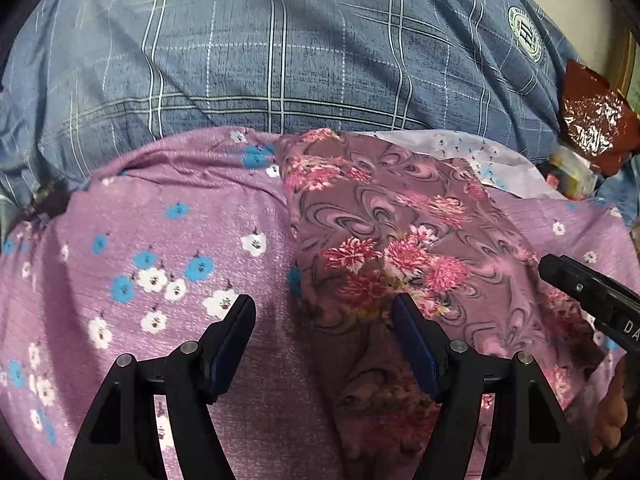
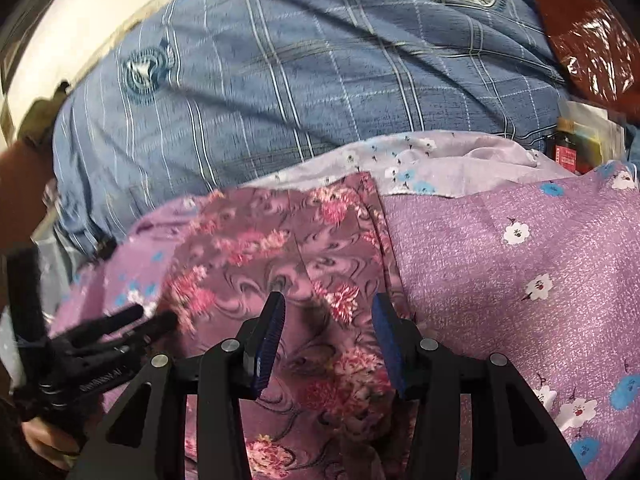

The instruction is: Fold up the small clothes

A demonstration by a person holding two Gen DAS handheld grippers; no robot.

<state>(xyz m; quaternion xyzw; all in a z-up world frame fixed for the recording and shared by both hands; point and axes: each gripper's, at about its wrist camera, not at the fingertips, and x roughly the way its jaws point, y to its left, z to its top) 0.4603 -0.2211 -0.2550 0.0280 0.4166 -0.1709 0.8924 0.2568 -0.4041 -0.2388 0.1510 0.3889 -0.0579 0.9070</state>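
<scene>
A mauve cloth with pink flowers (image 1: 392, 232) (image 2: 304, 248) lies folded on top of a larger purple cloth with blue and white flowers (image 1: 160, 240) (image 2: 520, 264). My left gripper (image 1: 322, 314) hangs wide open over the mauve cloth's left edge, and nothing is between its pads. My right gripper (image 2: 328, 304) stands part open just above the mauve cloth near its right edge, with no fabric pinched. The right gripper's finger (image 1: 568, 276) shows at the right of the left wrist view. The left gripper (image 2: 152, 318) shows blurred at the left of the right wrist view.
A blue checked bedsheet (image 1: 280, 60) (image 2: 300, 80) with round emblems lies under and beyond the clothes. A pale lilac flowered cloth (image 2: 440, 156) sits behind them. A shiny red-brown wrapper (image 1: 596, 120) (image 2: 588, 40), a dark bottle (image 2: 566, 148) and small packs lie at the far right.
</scene>
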